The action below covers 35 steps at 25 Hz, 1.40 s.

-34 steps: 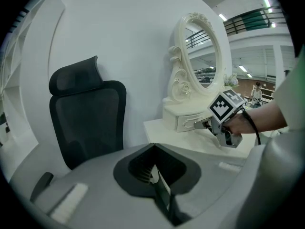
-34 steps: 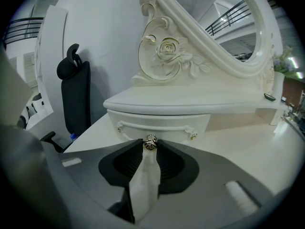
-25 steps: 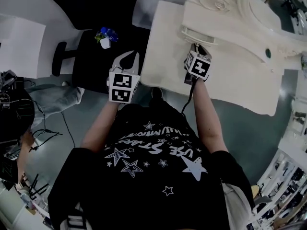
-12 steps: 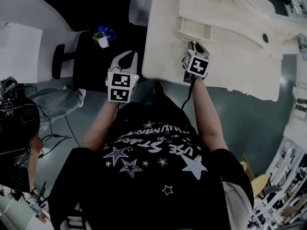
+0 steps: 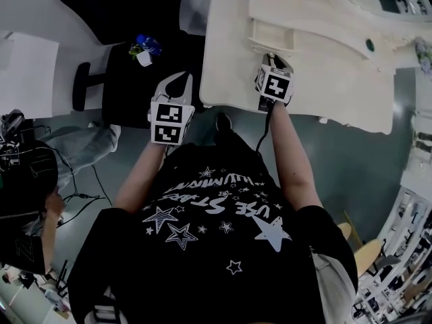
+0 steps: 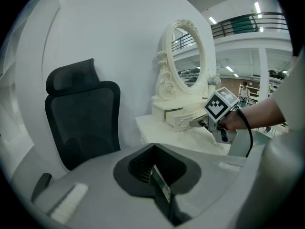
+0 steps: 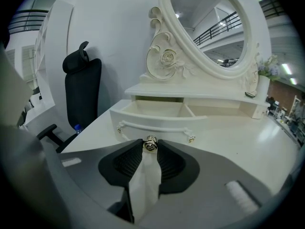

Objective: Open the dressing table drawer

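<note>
Right now the right gripper (image 7: 151,148) is closed on the small metal knob (image 7: 150,143) at the middle of the drawer (image 7: 155,119), pinching it with just the tips of its jaws. The drawer stands partly open under the oval mirror (image 7: 209,23), its bare inside showing, at the far left of the dressing table (image 5: 324,93). The left gripper (image 6: 154,170) hangs off the table's left edge, near the black chair (image 6: 83,118), with its jaws pressed together and nothing between them.

By my reading, the pull is under way and the drawer has some travel left. The main risk is the grip: the knob is small, round and shiny, and only the jaw tips hold it, so a pull that lifts or swings sideways could let it pop free. A crooked pull might also jam the drawer in its slot. Pulling too far could bring it out of the frame altogether, with no second gripper there to catch it.
</note>
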{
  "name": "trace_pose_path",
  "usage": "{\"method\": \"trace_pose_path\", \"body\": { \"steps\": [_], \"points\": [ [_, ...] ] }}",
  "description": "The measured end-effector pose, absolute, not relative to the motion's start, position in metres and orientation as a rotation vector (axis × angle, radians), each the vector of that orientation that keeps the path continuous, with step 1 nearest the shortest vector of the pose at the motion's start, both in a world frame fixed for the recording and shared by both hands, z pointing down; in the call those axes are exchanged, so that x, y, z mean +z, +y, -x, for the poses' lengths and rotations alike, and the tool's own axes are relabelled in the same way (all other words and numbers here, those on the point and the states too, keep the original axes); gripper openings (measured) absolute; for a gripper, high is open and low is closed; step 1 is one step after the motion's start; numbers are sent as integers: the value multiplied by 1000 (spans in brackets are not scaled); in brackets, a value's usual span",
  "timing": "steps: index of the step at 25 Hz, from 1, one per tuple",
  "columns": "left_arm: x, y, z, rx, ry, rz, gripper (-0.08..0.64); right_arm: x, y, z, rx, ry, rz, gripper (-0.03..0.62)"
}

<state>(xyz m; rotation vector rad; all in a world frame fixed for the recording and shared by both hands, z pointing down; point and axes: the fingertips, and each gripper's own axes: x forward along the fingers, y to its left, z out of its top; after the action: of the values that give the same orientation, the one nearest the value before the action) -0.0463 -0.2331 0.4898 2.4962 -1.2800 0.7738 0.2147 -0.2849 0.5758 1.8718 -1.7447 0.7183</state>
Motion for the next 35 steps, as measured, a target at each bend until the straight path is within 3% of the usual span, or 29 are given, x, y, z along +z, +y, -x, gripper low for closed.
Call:
{"method": "trace_pose_path", "body": {
  "steps": [7,14,18,22,35],
  "points": [
    [486,-226,57,769,-1286,-2502,1,566,-282,-213,703,-1774,-1883,205],
    [471,-216,65,735,-1273,-2539,1,538,-263,-209,667,-1774,-1933,209],
    [463,-204,70,713,-1246,-2563,1,520,-248,-204,644,-1773,-1985,155],
    [458,-191,77,699,-1222,-2595,1,502,-228,-200,604,-1747,-2051,28],
    [445,-145,112,676,-1160,-2666,1,467,-159,-161,562,-1728,-2147,28]
  ]
}}
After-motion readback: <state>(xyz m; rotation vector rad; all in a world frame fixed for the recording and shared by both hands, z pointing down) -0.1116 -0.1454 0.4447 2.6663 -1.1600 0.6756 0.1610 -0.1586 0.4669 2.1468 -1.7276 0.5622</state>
